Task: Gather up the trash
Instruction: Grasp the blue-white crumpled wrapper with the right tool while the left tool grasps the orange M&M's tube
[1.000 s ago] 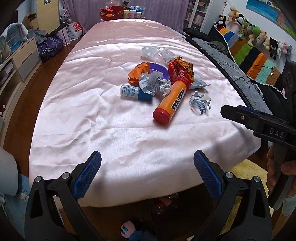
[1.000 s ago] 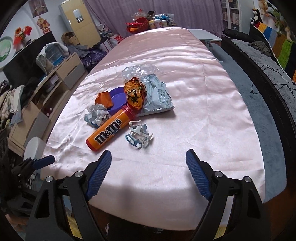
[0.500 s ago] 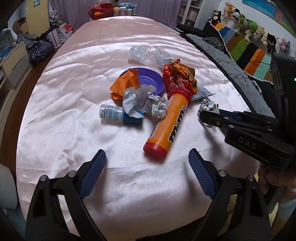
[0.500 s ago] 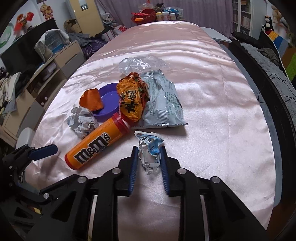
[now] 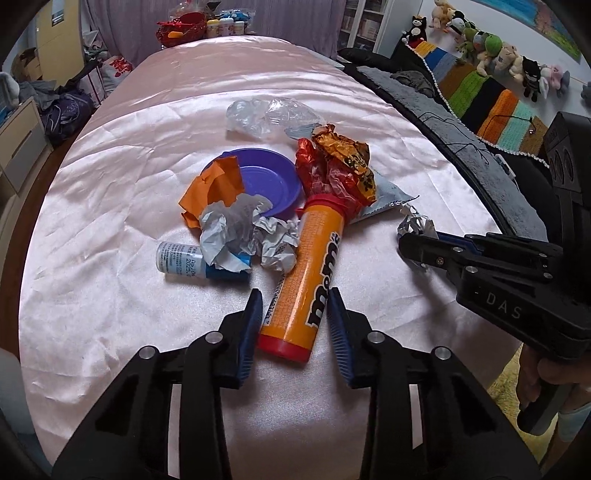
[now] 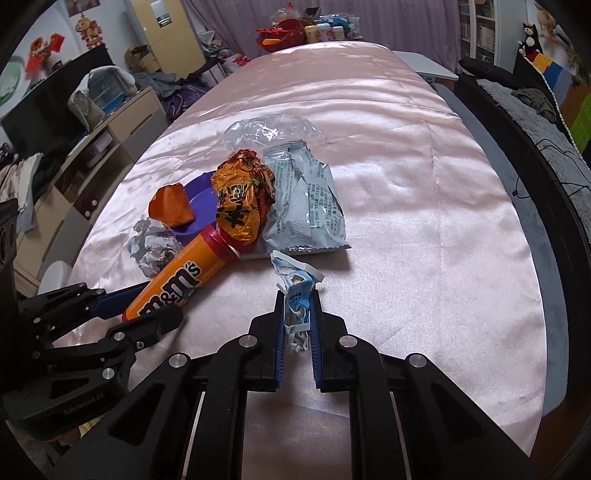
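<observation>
A pile of trash lies on the pink satin table (image 5: 110,221): an orange M&M's tube (image 5: 314,273) (image 6: 173,284), crumpled grey paper (image 5: 240,229), orange paper (image 5: 210,188), a red-orange foil wrapper (image 5: 340,170) (image 6: 243,199), a silver snack bag (image 6: 306,206), clear plastic (image 5: 266,114) and a small white-blue bottle (image 5: 184,258). My left gripper (image 5: 295,317) has closed on the tube's lower end. My right gripper (image 6: 298,317) is shut on a crumpled white-blue wrapper (image 6: 295,284), also in the left wrist view (image 5: 415,225).
A purple plate (image 5: 269,177) sits under the pile. A red basket and bottles (image 5: 199,27) stand at the table's far end. A dark sofa with a striped blanket (image 5: 480,96) runs along the right; drawers (image 6: 122,122) stand on the left.
My left gripper moved in and closed on the M&M's tube. My right gripper closed on the white-blue wrapper half a second ago and still holds it.
</observation>
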{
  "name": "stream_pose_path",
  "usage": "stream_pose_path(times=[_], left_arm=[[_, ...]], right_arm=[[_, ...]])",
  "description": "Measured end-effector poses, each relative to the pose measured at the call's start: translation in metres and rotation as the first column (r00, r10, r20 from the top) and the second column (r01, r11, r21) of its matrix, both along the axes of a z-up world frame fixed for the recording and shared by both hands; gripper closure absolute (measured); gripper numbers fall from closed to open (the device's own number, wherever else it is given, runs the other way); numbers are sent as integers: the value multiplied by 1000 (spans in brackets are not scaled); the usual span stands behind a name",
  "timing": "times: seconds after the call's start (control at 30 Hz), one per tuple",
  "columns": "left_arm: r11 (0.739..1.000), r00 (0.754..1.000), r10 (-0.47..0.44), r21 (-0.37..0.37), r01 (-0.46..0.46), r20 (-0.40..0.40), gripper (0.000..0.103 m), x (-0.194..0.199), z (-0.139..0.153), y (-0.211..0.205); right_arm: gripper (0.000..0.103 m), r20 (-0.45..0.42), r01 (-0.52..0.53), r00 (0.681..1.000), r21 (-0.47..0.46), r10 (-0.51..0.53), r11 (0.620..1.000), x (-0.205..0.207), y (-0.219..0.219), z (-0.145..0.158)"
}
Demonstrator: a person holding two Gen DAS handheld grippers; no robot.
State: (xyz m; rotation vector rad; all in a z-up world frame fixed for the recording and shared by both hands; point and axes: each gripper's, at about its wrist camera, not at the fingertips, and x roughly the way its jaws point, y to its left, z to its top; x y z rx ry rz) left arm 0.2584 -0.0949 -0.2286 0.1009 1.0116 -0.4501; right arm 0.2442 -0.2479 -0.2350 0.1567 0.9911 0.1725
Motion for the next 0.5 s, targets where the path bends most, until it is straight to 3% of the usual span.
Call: stream_pose_path(times=[0.5], left_arm=[[1000,998,-2,-31,0,-63,77,-69,3,19]], right_arm=[[90,-26,-28,999,8,28,1000,-62,15,2]])
